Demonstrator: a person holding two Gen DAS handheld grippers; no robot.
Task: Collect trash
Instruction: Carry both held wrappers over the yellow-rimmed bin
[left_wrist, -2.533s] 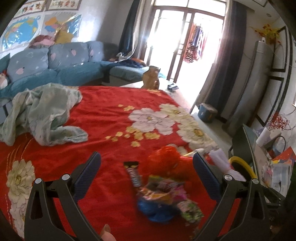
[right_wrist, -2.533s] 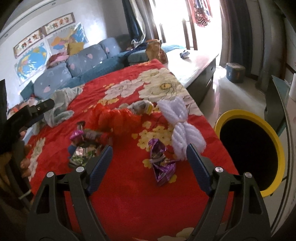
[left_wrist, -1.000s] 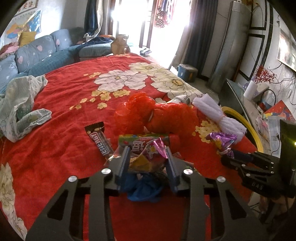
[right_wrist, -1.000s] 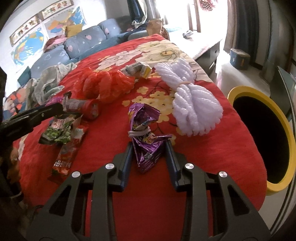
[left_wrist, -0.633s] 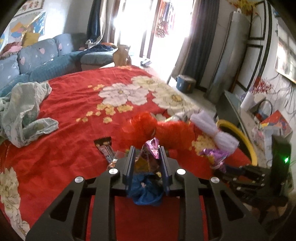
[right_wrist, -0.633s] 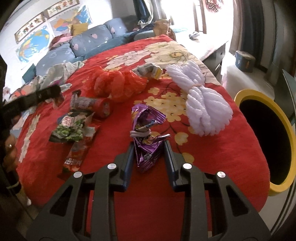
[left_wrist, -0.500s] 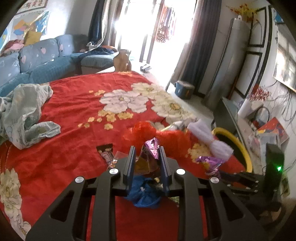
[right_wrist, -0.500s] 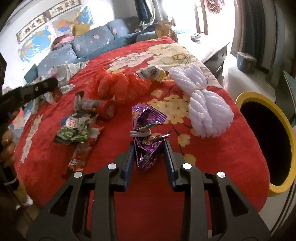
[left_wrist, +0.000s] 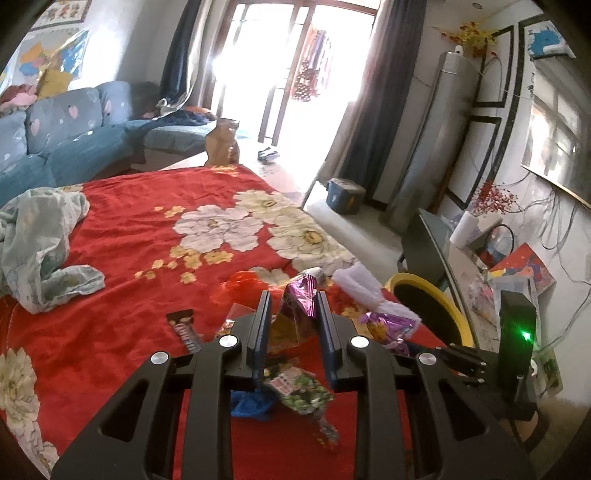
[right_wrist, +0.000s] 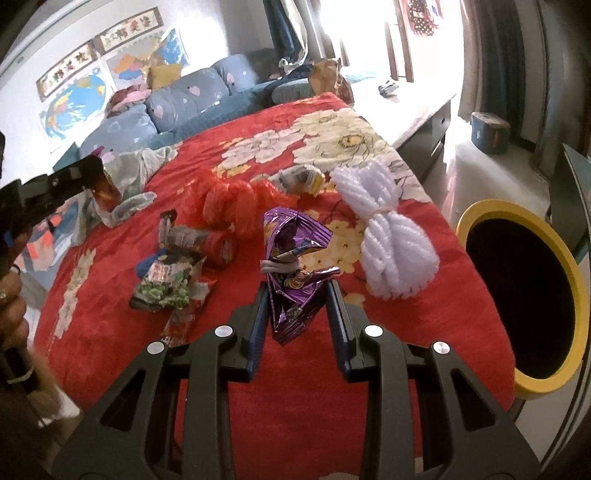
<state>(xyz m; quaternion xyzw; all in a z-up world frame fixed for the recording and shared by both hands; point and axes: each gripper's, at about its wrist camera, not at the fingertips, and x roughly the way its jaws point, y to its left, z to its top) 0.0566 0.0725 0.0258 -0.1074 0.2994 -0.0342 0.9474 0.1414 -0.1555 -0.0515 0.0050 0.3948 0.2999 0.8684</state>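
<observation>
My left gripper (left_wrist: 292, 301) is shut on a gold and pink snack wrapper (left_wrist: 295, 314) and holds it above the red bedspread (left_wrist: 147, 236). My right gripper (right_wrist: 297, 291) is shut on a purple foil wrapper (right_wrist: 291, 266), lifted just over the bedspread (right_wrist: 369, 369). The yellow-rimmed trash bin (right_wrist: 524, 291) stands open at the bed's right edge; it also shows in the left wrist view (left_wrist: 436, 306). On the bed lie a green snack packet (right_wrist: 166, 284), a chocolate bar wrapper (left_wrist: 184, 328), a red can-like tube (right_wrist: 214, 242), a red plastic bag (right_wrist: 236, 203) and a crumpled white-yellow packet (right_wrist: 301, 177).
A white yarn bundle (right_wrist: 388, 236) lies between the purple wrapper and the bin. A pale green cloth (left_wrist: 37, 243) lies at the bed's left. A blue sofa (left_wrist: 66, 140) stands behind the bed. A cluttered side table (left_wrist: 509, 273) stands at the right.
Both grippers were open, then shut on their wrappers. The left has since lifted its wrapper higher off the bed. The right has raised the purple wrapper slightly.
</observation>
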